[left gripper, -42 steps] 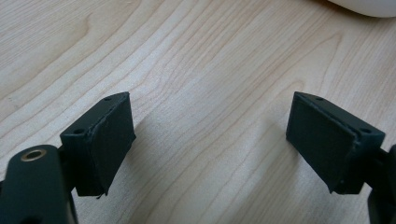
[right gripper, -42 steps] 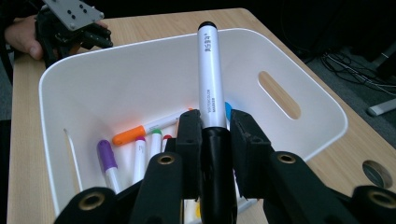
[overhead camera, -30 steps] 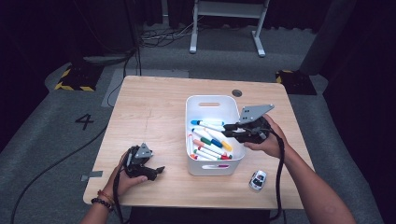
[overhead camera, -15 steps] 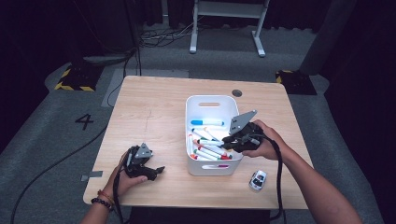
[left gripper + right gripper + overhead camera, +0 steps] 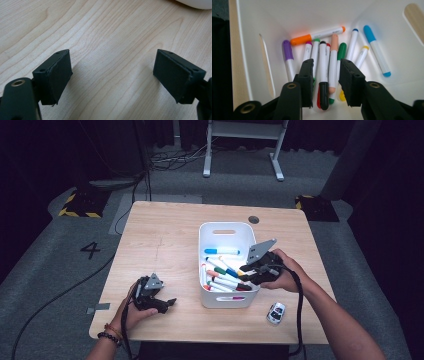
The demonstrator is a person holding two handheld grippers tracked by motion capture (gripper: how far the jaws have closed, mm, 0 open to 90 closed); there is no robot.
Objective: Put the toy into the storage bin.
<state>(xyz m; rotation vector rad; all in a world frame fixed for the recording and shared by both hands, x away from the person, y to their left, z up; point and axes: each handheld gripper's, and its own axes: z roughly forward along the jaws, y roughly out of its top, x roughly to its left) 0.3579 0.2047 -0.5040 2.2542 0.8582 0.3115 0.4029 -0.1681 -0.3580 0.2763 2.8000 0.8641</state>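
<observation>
Right gripper (image 5: pixel 325 75): hanging inside the white bin (image 5: pixel 207 296) at centre frame, jaws just been opening, parted a little above the black-capped marker (image 5: pixel 323 75), probably not pinching it.
Left gripper (image 5: pixel 112 75): sitting wide open on bare table (image 5: pixel 165 235), lower left.
Toy car (image 5: pixel 275 312): parked near the front edge.

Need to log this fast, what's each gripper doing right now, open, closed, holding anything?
Left gripper: open, empty, low over the table.
Right gripper: jaws just opening inside the white bin; black-capped marker lies between them, pads not pressing on it.
</observation>
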